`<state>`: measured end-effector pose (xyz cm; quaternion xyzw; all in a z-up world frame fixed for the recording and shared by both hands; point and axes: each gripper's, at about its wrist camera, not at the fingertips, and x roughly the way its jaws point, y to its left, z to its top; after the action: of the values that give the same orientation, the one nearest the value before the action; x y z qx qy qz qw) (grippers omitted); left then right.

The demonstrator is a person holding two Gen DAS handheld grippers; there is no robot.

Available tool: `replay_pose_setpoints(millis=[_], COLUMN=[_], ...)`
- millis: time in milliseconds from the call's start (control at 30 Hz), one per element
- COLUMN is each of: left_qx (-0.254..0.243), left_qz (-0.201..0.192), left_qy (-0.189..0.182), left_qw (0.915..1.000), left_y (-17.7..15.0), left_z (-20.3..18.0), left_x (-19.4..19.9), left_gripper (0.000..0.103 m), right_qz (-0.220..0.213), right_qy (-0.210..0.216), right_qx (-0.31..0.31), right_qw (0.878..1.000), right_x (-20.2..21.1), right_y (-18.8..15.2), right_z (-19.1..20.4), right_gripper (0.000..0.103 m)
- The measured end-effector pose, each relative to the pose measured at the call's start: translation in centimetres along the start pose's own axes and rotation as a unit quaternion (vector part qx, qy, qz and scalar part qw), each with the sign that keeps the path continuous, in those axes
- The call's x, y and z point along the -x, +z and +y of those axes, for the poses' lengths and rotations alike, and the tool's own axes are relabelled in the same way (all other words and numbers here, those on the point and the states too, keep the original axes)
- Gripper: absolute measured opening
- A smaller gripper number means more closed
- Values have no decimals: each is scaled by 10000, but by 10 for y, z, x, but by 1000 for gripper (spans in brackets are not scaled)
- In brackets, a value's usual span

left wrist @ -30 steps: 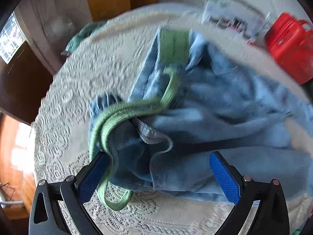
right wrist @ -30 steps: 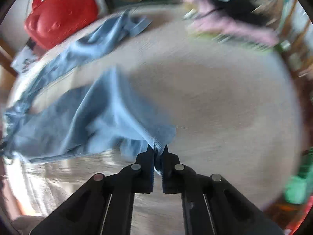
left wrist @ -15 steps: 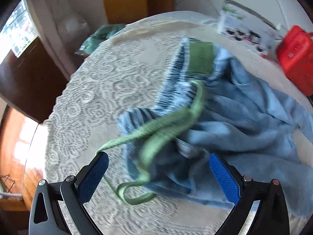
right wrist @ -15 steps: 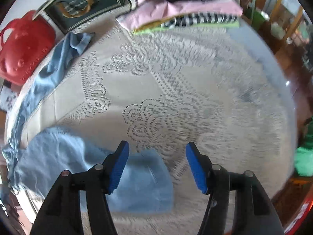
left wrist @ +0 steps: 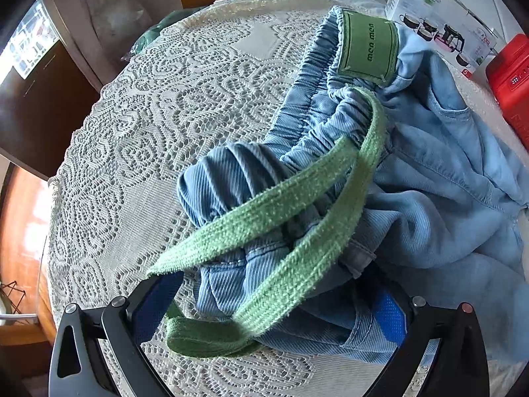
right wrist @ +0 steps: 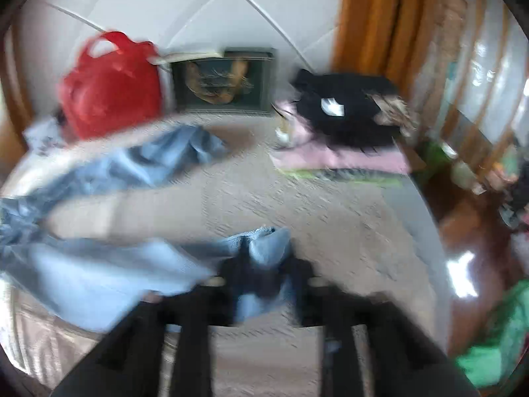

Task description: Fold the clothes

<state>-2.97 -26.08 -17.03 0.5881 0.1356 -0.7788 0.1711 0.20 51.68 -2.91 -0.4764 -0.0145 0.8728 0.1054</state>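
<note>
- The surface [left wrist: 139, 139] is a round table under a cream lace cloth, with raised floral openwork and scalloped edges.
- On it I see the trousers [left wrist: 429, 198], pale blue ribbed denim-like fabric, soft and rumpled. They run long across the cloth, from the gathered elastic waistband [left wrist: 317, 99] under my left hand out to the leg ends on my right-hand side.
- That long axis is what I judge the next move to turn on: waist end at the left tongs, one leg hem [right wrist: 267, 244] at the right tongs, so each hand takes its own end.
- The left tongs [left wrist: 274, 311] stand wide apart and point steeply down. Crumpled waist fabric and the drawstring lie between the blue pads, but I see neither pad pressing on them.
- The right tongs [right wrist: 264, 281] are closing, with the hem bunched between them. The view is badly smeared, so I cannot tell if the pads press on it yet.
- The second leg [right wrist: 185, 152] trails away towards a glossy red bag [right wrist: 112, 86] at the far edge.
- A folded pile [right wrist: 340, 152], pink under black, sits far right, well apart from the trousers.
- The green drawstring [left wrist: 264, 218] is a flat woven tape, fuzzy-edged, looping over the waistband.
- A green patch [left wrist: 367, 46], stitched, rectangular, sits on the waistband.
</note>
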Motion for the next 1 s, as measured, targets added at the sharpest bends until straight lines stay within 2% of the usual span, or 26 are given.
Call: replay_pose_setpoints(millis=[33, 100, 167, 233, 400, 533, 767, 800, 833, 867, 933, 1000], left_qx=[1, 4, 11, 13, -8, -28, 77, 84, 91, 95, 30, -40], left_qz=[3, 10, 25, 40, -67, -127, 26, 21, 15, 11, 34, 39], left_qy=[-3, -10, -24, -38, -30, -46, -41, -62, -82, -101, -91, -74], left_qw=[10000, 10000, 10000, 10000, 10000, 9999, 10000, 9999, 9999, 9999, 9999, 10000], left_y=[0, -1, -2, -4, -1, 2, 3, 4, 4, 4, 6, 7], left_z=[0, 0, 1, 2, 3, 3, 16, 16, 16, 16, 16, 17], left_x=[0, 1, 2, 6, 17, 24, 1, 0, 0, -1, -1, 1], left_gripper=[103, 103, 103, 103, 103, 103, 103, 103, 103, 103, 103, 103], right_qz=[381, 851, 841, 781, 688, 971, 1232, 1283, 1350, 1358, 1079, 610], right_qy=[-197, -466, -284, 170, 721, 751, 867, 843, 753, 623, 513, 487], right_qx=[-100, -409, -789, -1163, -1023, -937, -1073, -1002, -884, -761, -709, -854], right_qw=[9990, 9944, 9929, 9900, 9897, 9880, 9828, 9831, 9840, 9858, 9903, 9933], right_x=[-17, -45, -50, -51, -56, -86, -121, -125, -127, -125, -103, -65], right_y=[-4, -15, -22, -22, 1, 10, -7, -9, -11, -12, -12, -10], right_z=[-8, -24, -40, -49, -33, -21, -17, -13, -9, -5, -4, -12], right_gripper=[71, 71, 71, 71, 71, 71, 71, 64, 20, 10, 10, 9])
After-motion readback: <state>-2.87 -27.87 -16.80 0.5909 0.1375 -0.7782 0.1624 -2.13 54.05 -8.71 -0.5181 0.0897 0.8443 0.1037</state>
